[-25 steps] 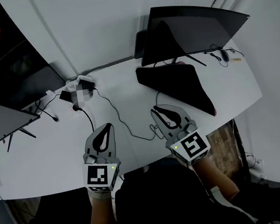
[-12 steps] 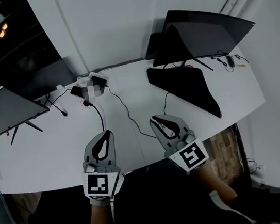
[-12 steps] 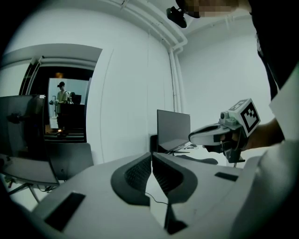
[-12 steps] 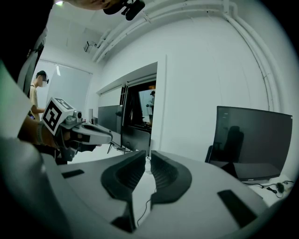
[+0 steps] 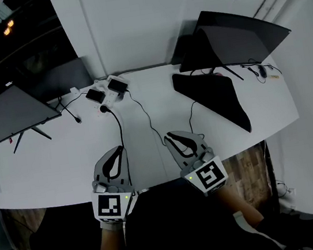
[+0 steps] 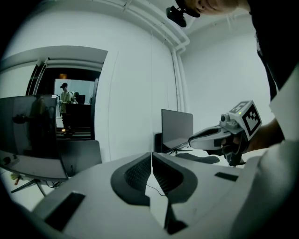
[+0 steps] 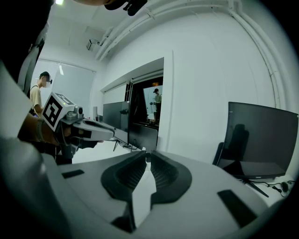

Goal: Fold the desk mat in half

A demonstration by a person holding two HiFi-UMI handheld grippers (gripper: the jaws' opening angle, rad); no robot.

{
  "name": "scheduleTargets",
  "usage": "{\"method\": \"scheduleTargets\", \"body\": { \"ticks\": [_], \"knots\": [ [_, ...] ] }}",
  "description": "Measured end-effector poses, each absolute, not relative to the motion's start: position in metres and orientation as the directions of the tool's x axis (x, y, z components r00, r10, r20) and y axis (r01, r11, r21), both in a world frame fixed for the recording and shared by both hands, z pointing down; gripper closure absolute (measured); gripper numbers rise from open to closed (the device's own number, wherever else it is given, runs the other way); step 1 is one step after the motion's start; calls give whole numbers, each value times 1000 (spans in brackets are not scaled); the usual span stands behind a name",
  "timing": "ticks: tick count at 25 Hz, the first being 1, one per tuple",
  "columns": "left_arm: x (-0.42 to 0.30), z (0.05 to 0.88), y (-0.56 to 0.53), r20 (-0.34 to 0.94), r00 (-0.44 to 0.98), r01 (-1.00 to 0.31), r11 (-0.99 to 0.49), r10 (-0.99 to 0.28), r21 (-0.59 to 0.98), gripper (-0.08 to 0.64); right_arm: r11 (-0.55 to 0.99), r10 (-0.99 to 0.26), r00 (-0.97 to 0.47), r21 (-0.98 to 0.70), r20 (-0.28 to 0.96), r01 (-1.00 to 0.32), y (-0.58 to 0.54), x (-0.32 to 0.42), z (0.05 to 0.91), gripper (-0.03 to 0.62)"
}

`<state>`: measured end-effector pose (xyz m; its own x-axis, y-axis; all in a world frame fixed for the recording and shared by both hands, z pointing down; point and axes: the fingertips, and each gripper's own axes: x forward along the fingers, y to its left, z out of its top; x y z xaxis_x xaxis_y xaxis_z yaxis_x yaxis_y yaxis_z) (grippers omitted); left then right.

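The black desk mat point(image 5: 214, 98) lies on the white desk point(image 5: 52, 166) at the right, under the right monitor, its near edge running to a point; in the left gripper view the mat point(image 6: 198, 158) shows as a dark slab. My left gripper point(image 5: 115, 151) and right gripper point(image 5: 168, 136) hover side by side over the desk's front edge, well short of the mat. The left gripper's point(image 6: 151, 154) jaws meet at the tips with nothing between them. The right gripper's point(image 7: 147, 156) do the same.
A dark monitor point(image 5: 242, 36) stands behind the mat, another monitor point(image 5: 9, 114) at the far left. Power adapters point(image 5: 108, 91) sit at the back centre, with black cables point(image 5: 119, 127) running toward the front edge. Small items point(image 5: 262, 71) lie at the far right. People stand in a doorway point(image 7: 156, 100).
Both grippers have drawn back toward the desk's front edge, away from the mat, jaws unchanged. The mat has not moved.
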<state>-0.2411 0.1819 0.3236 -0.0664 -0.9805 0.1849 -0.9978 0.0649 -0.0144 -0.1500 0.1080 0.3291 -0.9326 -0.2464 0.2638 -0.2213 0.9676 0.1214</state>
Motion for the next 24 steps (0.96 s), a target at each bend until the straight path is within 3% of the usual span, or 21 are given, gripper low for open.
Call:
{"method": "scheduleTargets", "body": {
  "ticks": [24],
  "knots": [
    [-243,338,198,199,-42,-999,43,-979,3,559,961,-271,-912,149,308,-235,127,-150,338,549]
  ]
}}
